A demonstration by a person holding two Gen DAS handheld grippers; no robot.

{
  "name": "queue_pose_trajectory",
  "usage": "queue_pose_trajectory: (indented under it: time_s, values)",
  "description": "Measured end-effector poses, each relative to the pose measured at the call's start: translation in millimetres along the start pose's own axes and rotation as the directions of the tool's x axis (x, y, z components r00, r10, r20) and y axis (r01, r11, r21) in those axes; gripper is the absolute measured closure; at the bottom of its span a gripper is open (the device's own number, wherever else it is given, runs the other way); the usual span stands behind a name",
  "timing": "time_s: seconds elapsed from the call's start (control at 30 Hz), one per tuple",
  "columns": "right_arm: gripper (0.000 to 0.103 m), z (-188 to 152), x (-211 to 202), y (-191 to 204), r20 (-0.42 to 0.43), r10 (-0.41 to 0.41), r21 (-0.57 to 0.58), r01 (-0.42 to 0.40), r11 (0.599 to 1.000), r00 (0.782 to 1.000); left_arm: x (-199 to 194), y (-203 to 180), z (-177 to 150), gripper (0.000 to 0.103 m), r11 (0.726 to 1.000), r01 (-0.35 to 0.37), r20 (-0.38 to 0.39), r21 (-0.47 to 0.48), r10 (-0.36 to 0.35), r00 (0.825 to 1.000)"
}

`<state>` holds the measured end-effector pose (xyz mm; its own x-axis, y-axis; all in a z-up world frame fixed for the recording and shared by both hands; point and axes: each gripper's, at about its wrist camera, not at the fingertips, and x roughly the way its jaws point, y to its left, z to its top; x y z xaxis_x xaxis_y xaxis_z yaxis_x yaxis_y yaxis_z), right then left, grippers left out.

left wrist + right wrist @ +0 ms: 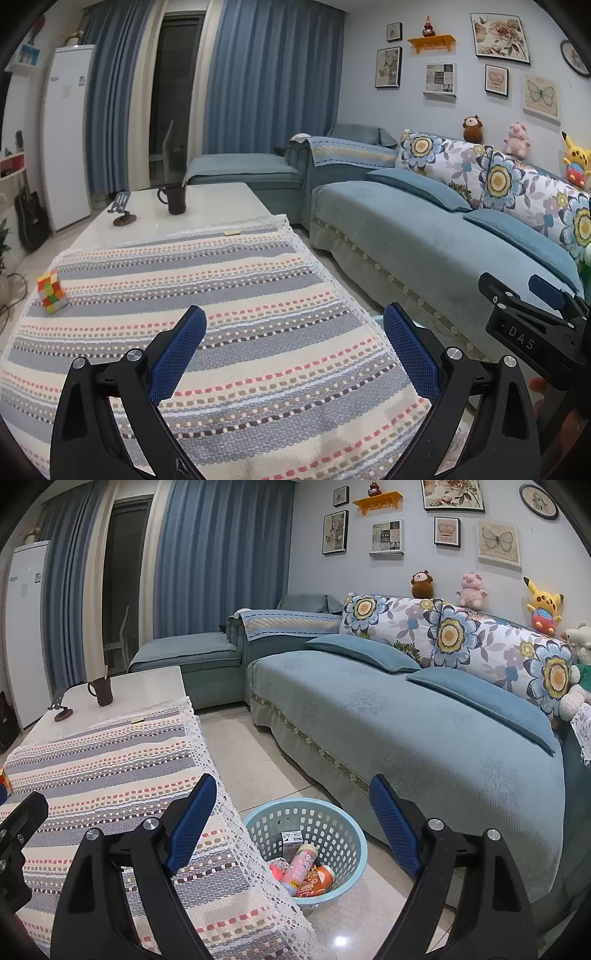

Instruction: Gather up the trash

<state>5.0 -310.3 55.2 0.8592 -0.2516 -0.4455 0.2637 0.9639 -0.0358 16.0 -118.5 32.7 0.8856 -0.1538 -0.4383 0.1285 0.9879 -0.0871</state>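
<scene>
A light blue perforated basket (332,814) stands on the floor between the table and the sofa. It holds a pink bottle (300,864), an orange packet (317,880) and a small white carton (291,839). My right gripper (293,805) is open and empty, above the basket and the table's edge. My left gripper (294,332) is open and empty over the striped tablecloth (229,295). The right gripper's body (532,332) shows at the right of the left wrist view. A small yellowish scrap (232,232) lies at the cloth's far edge; it also shows in the right wrist view (137,720).
A colourful puzzle cube (51,291) sits at the cloth's left edge. A dark mug (175,199) and a small stand (123,210) are on the white table's far end. A blue sofa (424,731) with cushions and plush toys runs along the right.
</scene>
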Motion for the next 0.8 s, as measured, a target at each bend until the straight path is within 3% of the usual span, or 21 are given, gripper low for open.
queue_pose_trajectory:
  time_s: [0.8]
  values:
    - [0.020, -0.8, -0.7, -5.8, 0.004, -0.002, 0.015, 0.002, 1.000, 1.000, 2.0, -1.2, -3.2, 0.009, 1.000, -0.008, -0.003, 0.016, 0.008, 1.000]
